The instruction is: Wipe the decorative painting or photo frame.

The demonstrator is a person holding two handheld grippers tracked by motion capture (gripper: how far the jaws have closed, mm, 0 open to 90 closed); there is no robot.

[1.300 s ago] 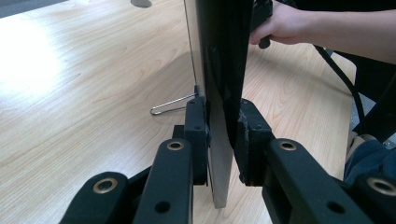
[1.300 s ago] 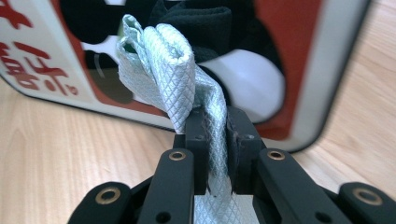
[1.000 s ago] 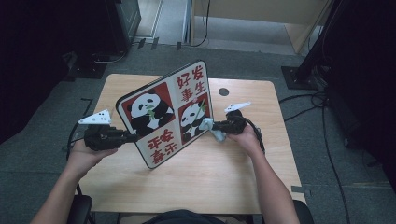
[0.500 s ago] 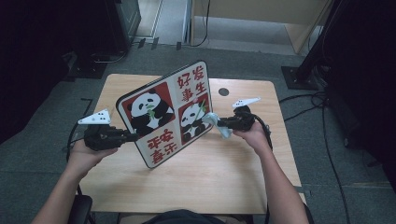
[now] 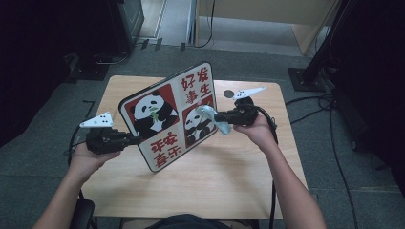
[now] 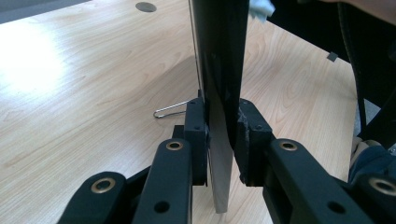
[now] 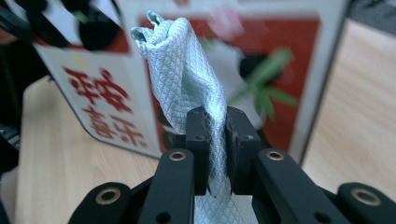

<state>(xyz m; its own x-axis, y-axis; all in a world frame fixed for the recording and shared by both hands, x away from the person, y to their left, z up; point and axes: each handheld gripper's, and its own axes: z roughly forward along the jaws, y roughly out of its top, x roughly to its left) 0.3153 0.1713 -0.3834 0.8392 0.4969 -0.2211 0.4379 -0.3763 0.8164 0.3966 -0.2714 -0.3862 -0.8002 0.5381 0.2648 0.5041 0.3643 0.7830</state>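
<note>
Between the left claw's [image 6: 219,140] two black jaws stands the edge of a stiff, flat rectangular board printed with pandas on red squares and red characters [image 5: 172,114], clenched firmly and held upright on its corner above the pale wooden table [image 5: 229,181]. It looks rigid and fairly light, though its glossy face could slip, so the edge where the pads bite now seems the right place to hold it. Just beyond those jaws a thin wire clip [image 6: 170,111] lies on the table.

Across from it, the right claw [image 7: 215,135] is clamped tight on a soft, pale green, diamond-weave cloth [image 7: 187,70], which bunches up limply past the pads and presses against the board's printed face directly ahead. Being so floppy, it needs gripping at a gathered fold, as here.

Compared with a second ago, the right claw and its cloth sit higher on the board, nearer the upper panda square; the board and left claw have not shifted.
</note>
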